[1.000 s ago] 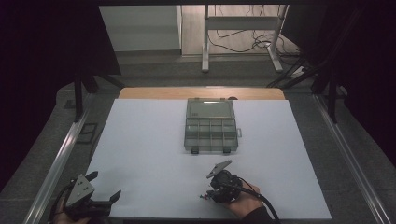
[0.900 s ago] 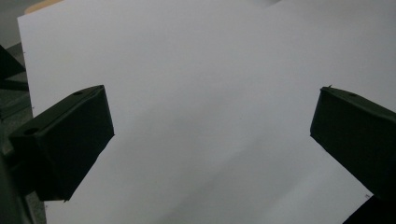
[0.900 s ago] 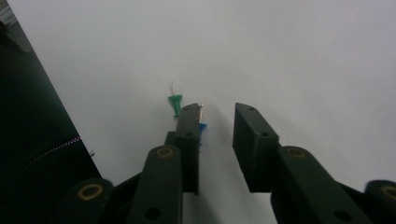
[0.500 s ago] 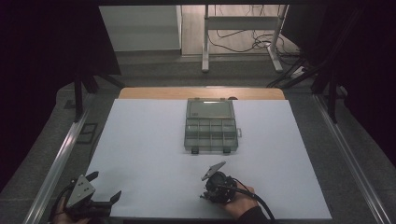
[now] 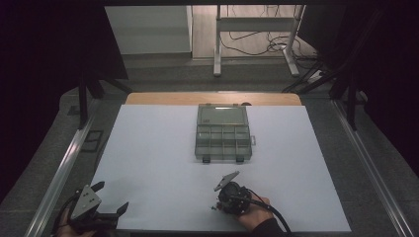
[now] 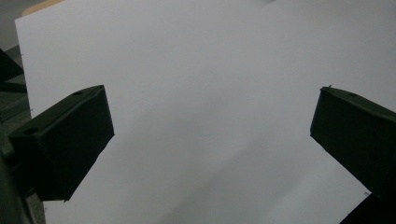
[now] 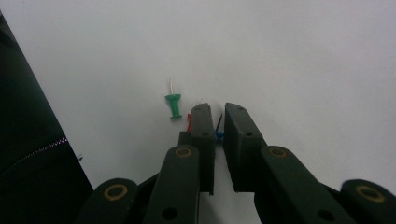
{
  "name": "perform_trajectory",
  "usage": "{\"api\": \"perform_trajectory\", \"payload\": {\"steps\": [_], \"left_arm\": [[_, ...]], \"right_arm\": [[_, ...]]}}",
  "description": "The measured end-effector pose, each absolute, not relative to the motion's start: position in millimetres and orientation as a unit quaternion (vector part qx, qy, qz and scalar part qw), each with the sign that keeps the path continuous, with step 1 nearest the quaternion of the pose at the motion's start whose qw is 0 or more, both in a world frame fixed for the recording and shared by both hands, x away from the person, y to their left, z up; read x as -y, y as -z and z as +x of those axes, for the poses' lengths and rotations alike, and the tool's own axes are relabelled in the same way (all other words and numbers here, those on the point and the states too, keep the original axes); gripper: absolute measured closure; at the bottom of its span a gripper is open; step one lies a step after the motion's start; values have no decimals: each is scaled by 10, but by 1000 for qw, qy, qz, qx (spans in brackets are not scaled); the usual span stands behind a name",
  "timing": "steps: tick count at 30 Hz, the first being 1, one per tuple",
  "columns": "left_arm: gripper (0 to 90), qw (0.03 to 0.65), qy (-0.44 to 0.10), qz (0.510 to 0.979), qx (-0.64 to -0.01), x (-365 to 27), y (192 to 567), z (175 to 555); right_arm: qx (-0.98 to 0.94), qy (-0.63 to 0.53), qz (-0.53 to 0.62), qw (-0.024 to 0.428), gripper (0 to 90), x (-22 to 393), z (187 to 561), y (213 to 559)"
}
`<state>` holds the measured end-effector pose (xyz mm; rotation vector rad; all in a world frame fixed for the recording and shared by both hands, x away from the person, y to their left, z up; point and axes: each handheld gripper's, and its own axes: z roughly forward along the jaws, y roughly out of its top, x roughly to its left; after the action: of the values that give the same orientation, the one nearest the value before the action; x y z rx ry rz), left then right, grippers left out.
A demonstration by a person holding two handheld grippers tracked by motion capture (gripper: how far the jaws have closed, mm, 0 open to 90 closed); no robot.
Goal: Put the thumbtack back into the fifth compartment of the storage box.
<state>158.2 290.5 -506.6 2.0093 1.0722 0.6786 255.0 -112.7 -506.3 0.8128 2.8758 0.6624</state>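
My right gripper [image 7: 217,109] points down at the white sheet [image 5: 163,163] near the table's front edge. Its jaws have just been closing and now stand almost together, with a blue push pin [image 7: 218,134] pinched between them. A red push pin [image 7: 189,122] lies against the outer side of the left jaw. A green push pin [image 7: 173,105] lies loose just beyond it, needle pointing away. In the high view the right gripper [image 5: 216,204] is held by a hand at front centre. My left gripper [image 5: 111,196] rests at the front left corner, open, with bare sheet between its jaws [image 6: 212,121].
A clear plastic compartment box [image 5: 223,131] sits shut at the middle of the sheet, toward the far side. Metal rails [image 5: 64,168] run along both sides of the table. A wooden strip [image 5: 163,98] borders the far edge.
The right hand has shifted very slightly toward the front edge. The left gripper has stayed where it was.
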Motion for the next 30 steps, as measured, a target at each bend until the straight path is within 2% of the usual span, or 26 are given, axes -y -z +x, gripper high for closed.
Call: {"api": "perform_trajectory", "payload": {"steps": [30], "left_arm": [[5,370,-260,787,-419,-2898,5071,1599]], "right_arm": [[-911,-287,290,57,824,1251,2869,4838]]}}
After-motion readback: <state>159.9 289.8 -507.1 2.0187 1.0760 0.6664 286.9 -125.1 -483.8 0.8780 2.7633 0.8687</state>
